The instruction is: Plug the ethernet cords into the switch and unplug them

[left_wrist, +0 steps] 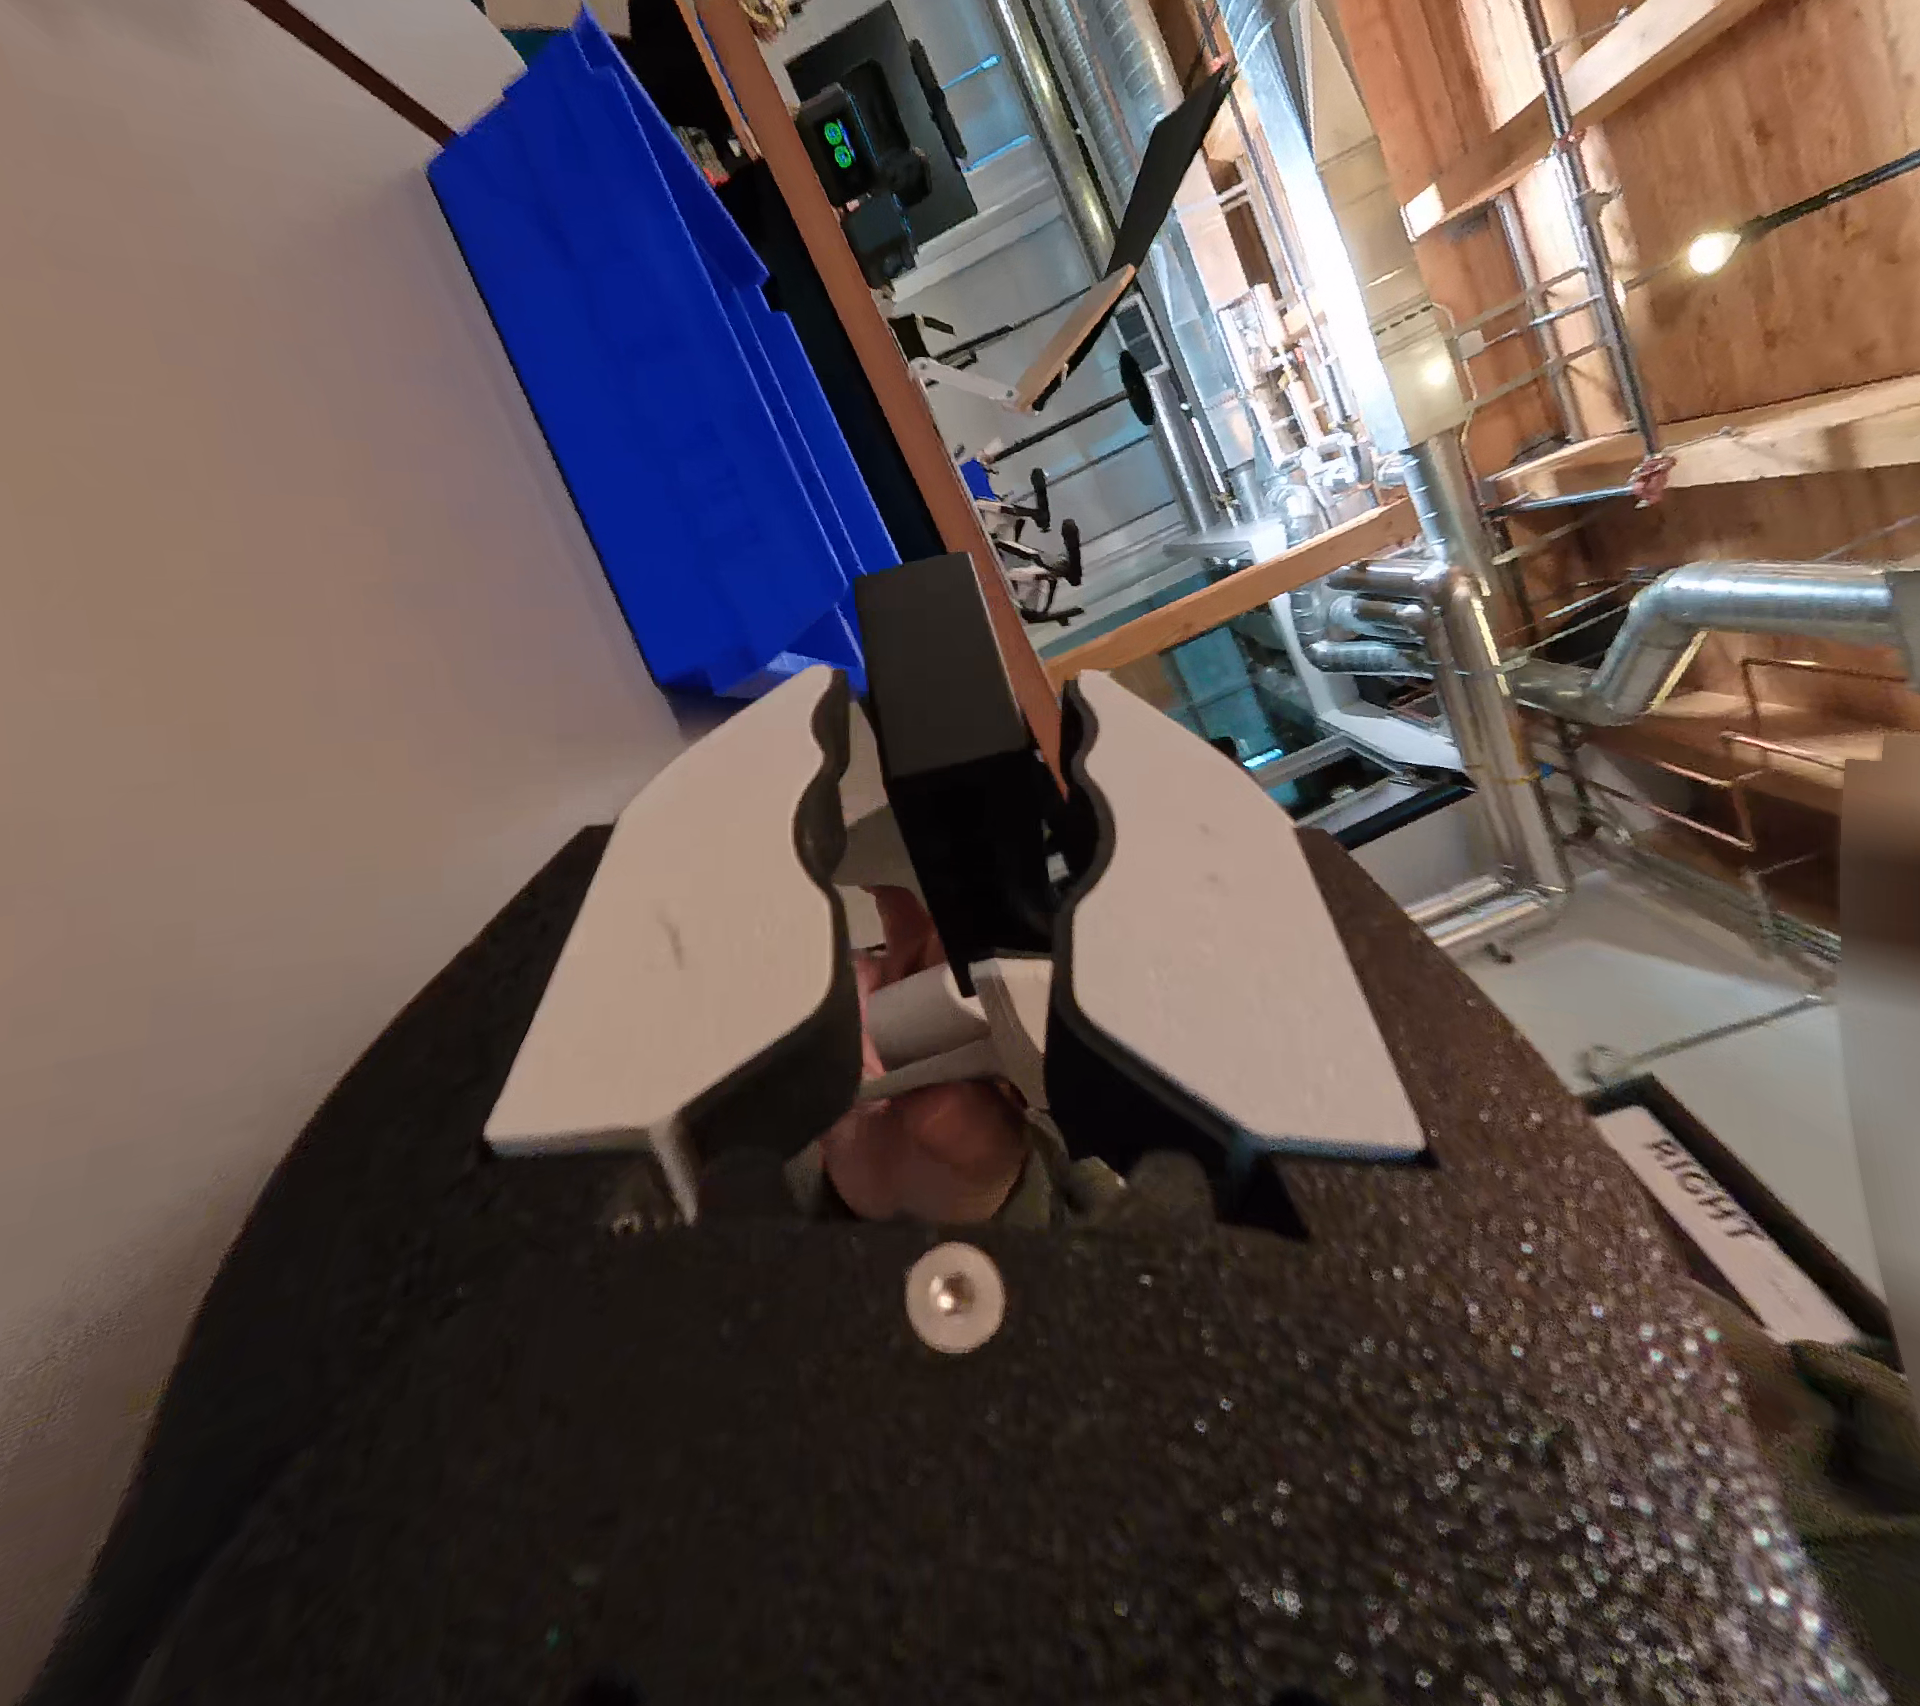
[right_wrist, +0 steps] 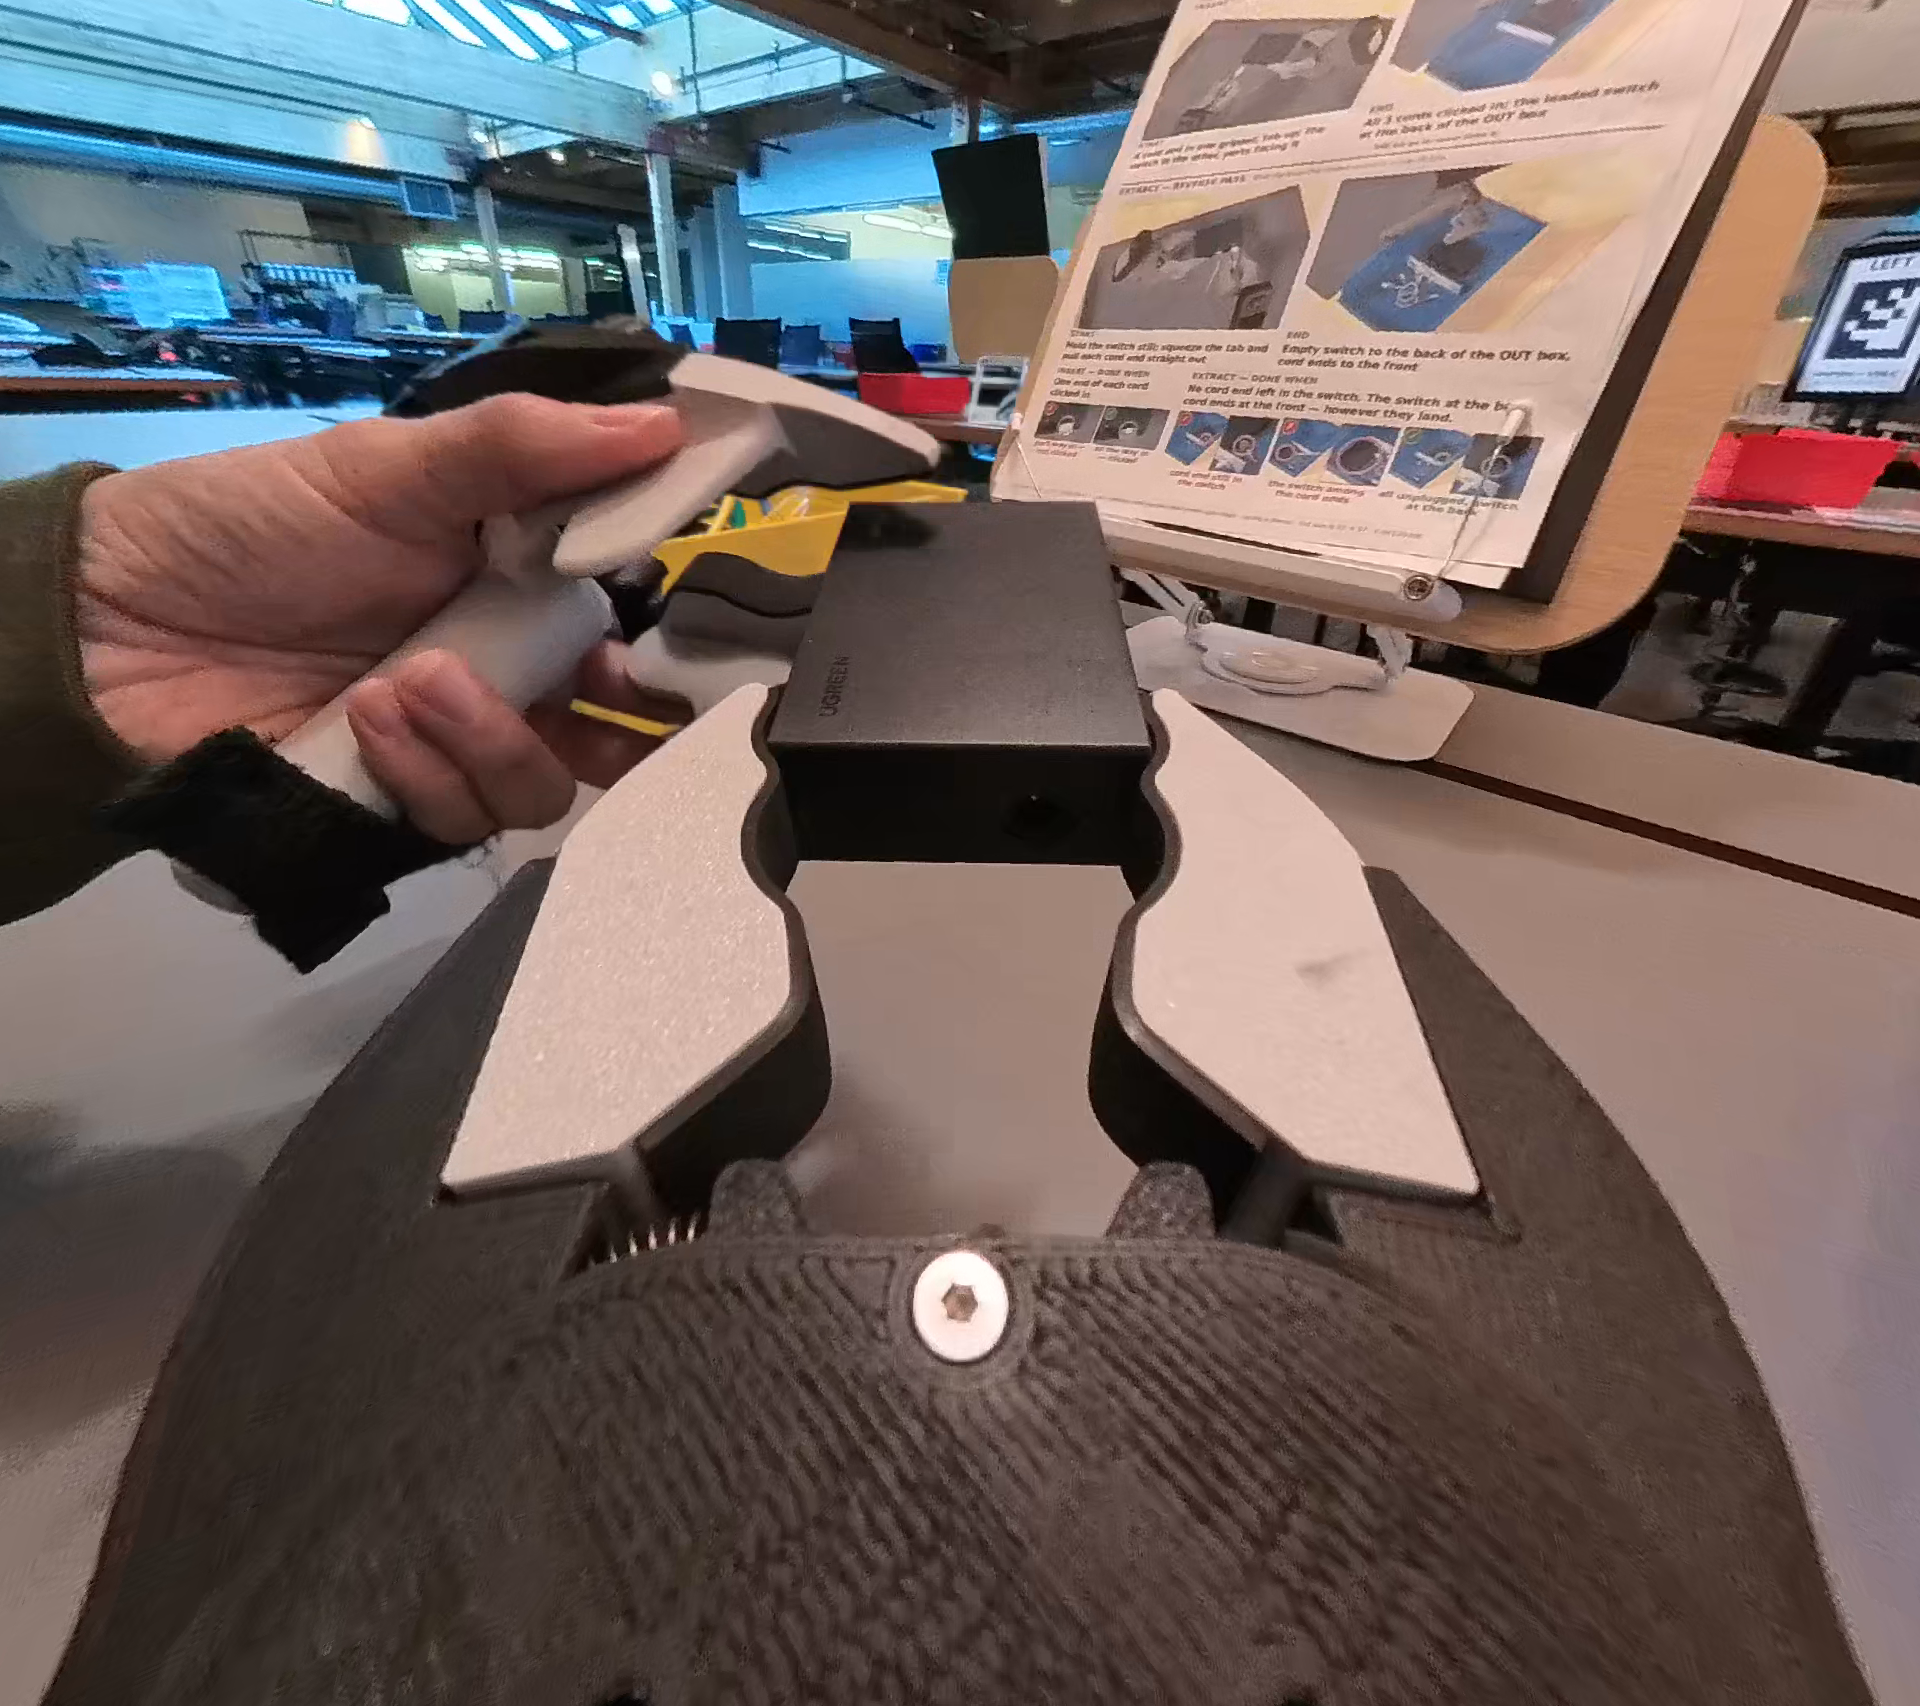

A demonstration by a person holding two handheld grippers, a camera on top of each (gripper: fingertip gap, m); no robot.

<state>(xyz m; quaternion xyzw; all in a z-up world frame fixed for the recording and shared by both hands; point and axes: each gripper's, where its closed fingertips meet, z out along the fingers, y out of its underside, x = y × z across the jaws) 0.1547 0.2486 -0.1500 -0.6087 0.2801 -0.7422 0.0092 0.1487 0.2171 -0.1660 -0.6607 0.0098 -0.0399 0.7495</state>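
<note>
The black switch is a flat box held level above the grey table. My right gripper is shut on its near end, one finger on each side. A hand holds my left gripper at the switch's far left corner. In the left wrist view the switch shows edge-on between the fingers of my left gripper, with a slim gap on either side. No ethernet cords are in view.
A document stand with an instruction sheet stands just behind the switch to the right. A yellow bin sits behind the switch. A blue bin rests on the table. Red bins sit on farther tables.
</note>
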